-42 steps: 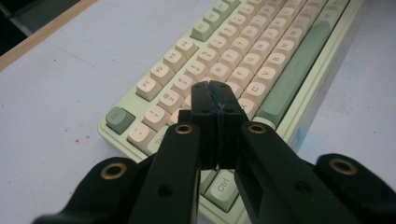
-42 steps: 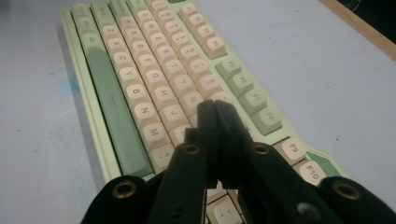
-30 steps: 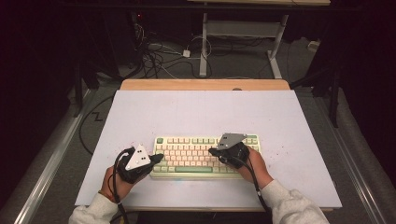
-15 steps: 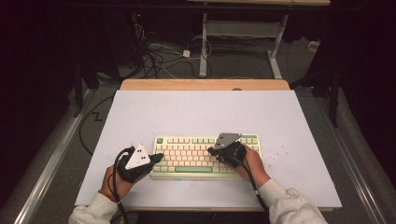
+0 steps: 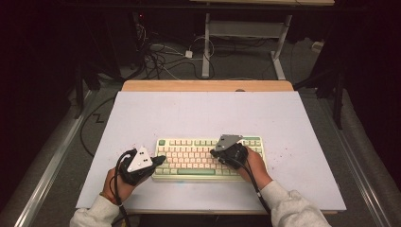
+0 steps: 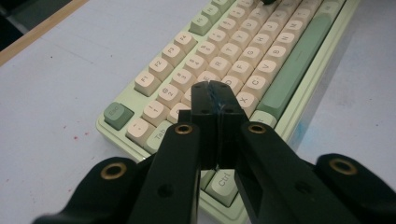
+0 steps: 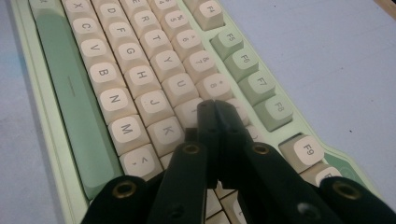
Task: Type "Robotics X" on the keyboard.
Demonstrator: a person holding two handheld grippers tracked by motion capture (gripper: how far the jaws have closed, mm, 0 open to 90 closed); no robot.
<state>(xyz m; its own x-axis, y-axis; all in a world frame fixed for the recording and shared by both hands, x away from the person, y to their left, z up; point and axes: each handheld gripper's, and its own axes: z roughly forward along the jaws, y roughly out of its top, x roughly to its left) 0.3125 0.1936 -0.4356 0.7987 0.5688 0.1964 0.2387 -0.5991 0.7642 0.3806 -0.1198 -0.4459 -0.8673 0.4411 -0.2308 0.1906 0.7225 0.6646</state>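
Pale surface (image 5: 198,113) carries a green-and-cream keyboard (image 5: 198,158) near its 6 o'clock edge. Left hand-held gripper (image 5: 161,160), clenched empty, sits at the keyboard's 9 o'clock end. Right hand-held gripper (image 5: 213,153), clenched empty too, hovers over keys toward 3 o'clock.

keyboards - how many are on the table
1. The keyboard lies on the white table near its front edge, with the left claw shut at its left end and the right claw shut over its right half.

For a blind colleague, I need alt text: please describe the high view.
Two hands each hold a black gripper, jaws shut, over a pale green keyboard on a white table. The left gripper is at the keyboard's left end, the right gripper over its right half.
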